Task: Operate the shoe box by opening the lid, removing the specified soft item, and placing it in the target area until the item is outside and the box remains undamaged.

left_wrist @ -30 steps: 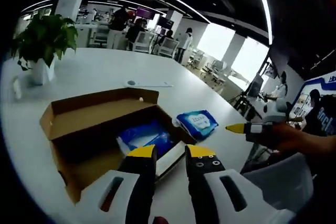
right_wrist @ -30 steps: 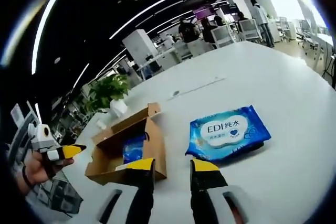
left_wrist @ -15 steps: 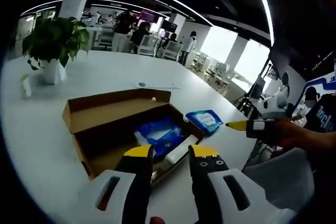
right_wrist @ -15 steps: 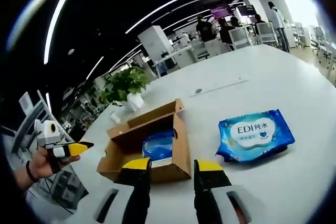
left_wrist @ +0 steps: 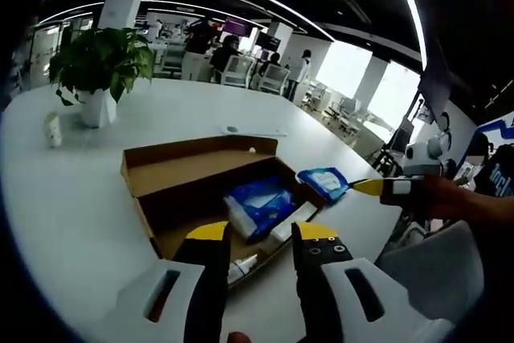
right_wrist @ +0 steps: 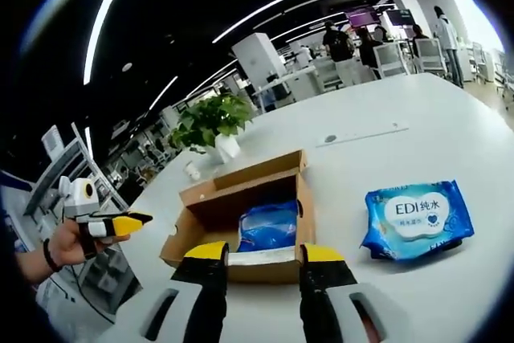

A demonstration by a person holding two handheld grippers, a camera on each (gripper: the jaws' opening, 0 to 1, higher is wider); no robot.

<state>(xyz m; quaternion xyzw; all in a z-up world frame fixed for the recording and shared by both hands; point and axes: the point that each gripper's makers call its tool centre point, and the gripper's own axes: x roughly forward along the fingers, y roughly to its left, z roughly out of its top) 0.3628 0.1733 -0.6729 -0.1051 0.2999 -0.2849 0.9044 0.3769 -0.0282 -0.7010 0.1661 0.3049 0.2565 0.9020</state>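
While right tool (right_wrist: 263, 251) hovers empty, wipes pack (right_wrist: 418, 218) lies right of box (right_wrist: 241, 198).

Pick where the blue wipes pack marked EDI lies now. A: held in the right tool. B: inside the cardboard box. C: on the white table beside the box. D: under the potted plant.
C: the wipes pack lies flat on the white table, apart from the open cardboard box.

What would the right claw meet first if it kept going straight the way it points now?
Probably the near wall of the open cardboard shoe box, which sits just past the open right claw. The blue soft pack lies behind that wall, though depth is uncertain.
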